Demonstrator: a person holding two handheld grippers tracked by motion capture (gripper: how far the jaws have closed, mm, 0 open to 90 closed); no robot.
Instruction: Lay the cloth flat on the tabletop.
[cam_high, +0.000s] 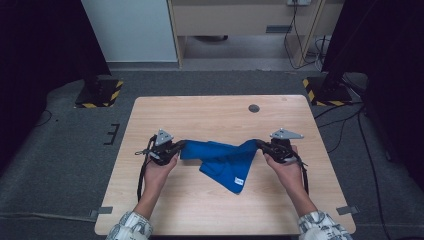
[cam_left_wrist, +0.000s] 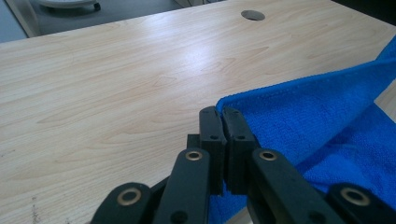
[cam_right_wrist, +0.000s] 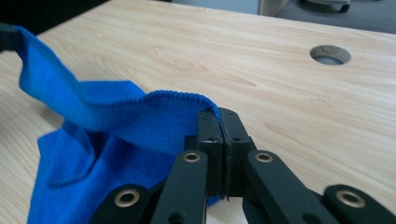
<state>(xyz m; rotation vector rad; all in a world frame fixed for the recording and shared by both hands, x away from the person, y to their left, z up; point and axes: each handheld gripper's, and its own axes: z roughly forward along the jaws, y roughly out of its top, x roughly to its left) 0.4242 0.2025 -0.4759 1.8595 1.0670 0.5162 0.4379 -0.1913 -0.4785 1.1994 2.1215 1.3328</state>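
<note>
A blue cloth (cam_high: 222, 159) hangs between the two grippers over the middle of the wooden table (cam_high: 215, 115), its lower part resting on the top with a small white label near the front corner. My left gripper (cam_high: 181, 146) is shut on the cloth's left corner; in the left gripper view (cam_left_wrist: 220, 112) the jaws pinch the hem and the cloth (cam_left_wrist: 322, 116) stretches off to the right. My right gripper (cam_high: 258, 143) is shut on the right corner; in the right gripper view (cam_right_wrist: 218, 114) the cloth (cam_right_wrist: 107, 140) sags to the left.
A round cable hole (cam_high: 254, 108) sits in the table's far right part, seen also from the grippers (cam_left_wrist: 252, 15) (cam_right_wrist: 330, 54). Two stand bases with yellow-black tape (cam_high: 99, 92) (cam_high: 327, 91) rest on the grey floor beyond the table. Bare wood lies around the cloth.
</note>
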